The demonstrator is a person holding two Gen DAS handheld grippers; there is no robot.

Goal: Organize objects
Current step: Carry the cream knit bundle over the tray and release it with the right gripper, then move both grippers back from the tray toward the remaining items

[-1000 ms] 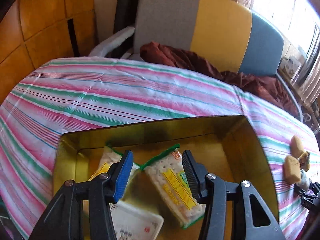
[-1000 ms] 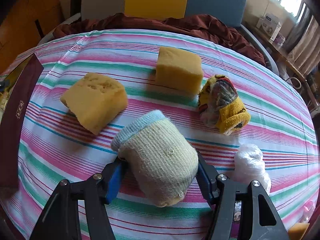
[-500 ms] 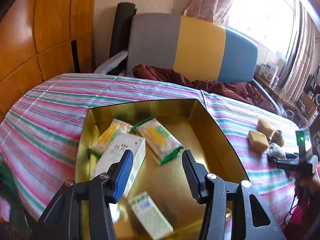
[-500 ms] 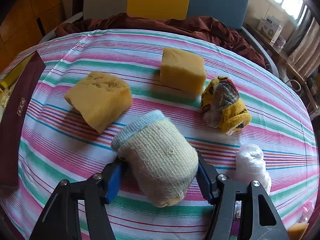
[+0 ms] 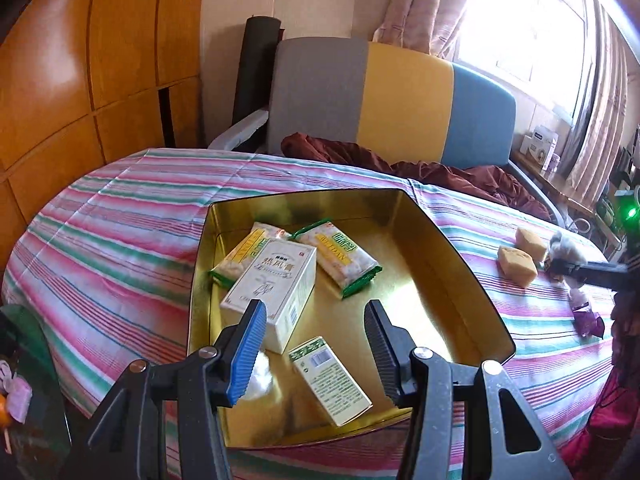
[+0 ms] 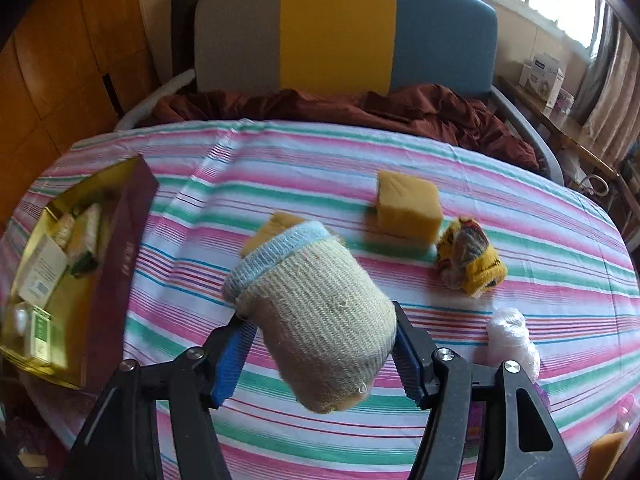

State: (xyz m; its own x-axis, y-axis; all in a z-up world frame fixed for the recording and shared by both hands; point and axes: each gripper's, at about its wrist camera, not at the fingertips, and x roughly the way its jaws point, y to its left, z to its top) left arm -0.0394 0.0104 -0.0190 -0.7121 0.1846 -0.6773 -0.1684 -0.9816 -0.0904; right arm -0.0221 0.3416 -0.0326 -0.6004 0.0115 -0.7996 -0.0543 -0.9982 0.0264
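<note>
My right gripper (image 6: pixel 322 354) is shut on a rolled cream sock with a blue cuff (image 6: pixel 316 312) and holds it above the striped tablecloth (image 6: pixel 304 168). A gold tin box (image 5: pixel 448 272) sits on the table and shows at the left of the right wrist view (image 6: pixel 76 292). It holds two cracker packs (image 5: pixel 340 256), a white carton (image 5: pixel 272 284) and a small green-white carton (image 5: pixel 330 380). My left gripper (image 5: pixel 316 350) is open and empty above the box's near end.
Two yellow sponges (image 6: pixel 408 208) (image 6: pixel 276 226), a yellow rolled sock (image 6: pixel 470 258) and a white plastic wad (image 6: pixel 512 336) lie on the cloth right of the box. A grey, yellow and blue sofa (image 5: pixel 396 100) with a maroon blanket (image 6: pixel 352 106) stands behind the table.
My left gripper has risen and pulled back from the box, so the whole box shows. My right gripper has lifted the cream sock off the cloth.
</note>
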